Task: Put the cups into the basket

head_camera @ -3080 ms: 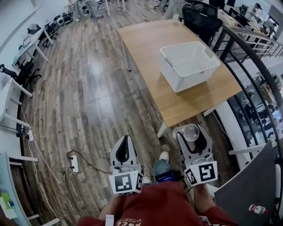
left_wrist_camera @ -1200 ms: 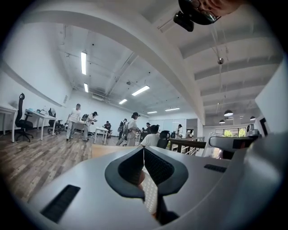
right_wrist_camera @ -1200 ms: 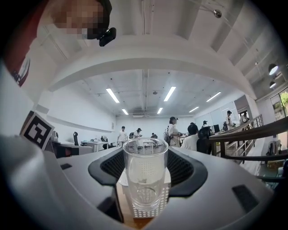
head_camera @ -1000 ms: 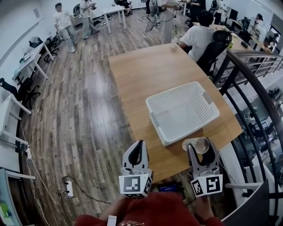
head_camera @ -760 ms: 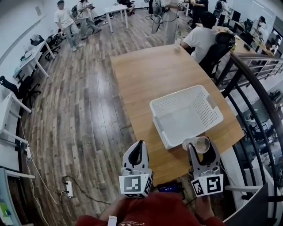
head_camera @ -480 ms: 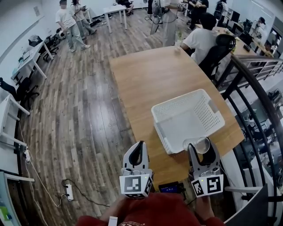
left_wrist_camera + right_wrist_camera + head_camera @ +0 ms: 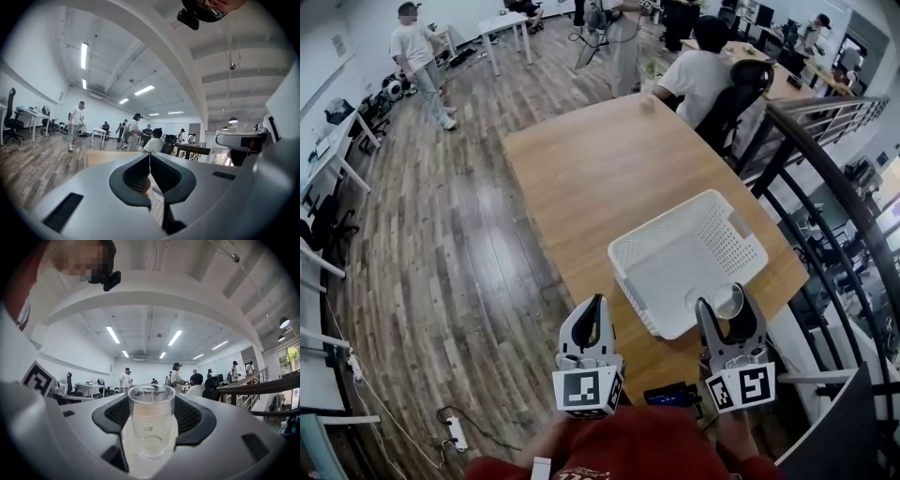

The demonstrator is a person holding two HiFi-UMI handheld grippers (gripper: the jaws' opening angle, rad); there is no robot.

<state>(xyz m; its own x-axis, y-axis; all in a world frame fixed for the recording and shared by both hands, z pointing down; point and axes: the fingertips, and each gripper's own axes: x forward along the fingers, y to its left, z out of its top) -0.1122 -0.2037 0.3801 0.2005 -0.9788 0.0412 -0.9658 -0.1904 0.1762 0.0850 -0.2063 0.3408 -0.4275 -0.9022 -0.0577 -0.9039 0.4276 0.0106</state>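
Nothing here can be read as a word, number or brand. Behind the fingers of the left gripper (image 7: 596,302), the cube (image 7: 581,390) carries a black-and-white square marker (image 7: 577,391), which is a pattern and not writing. The cube (image 7: 741,387) behind the fingers of the right gripper (image 7: 722,302) carries another. The clear cup (image 7: 151,423) between the right fingers bears a faint small print (image 7: 147,427) on its wall, too small to read. White lettering (image 7: 578,473) on the person's red shirt (image 7: 647,448), behind both cubes, is cut off at the edge of the head view.
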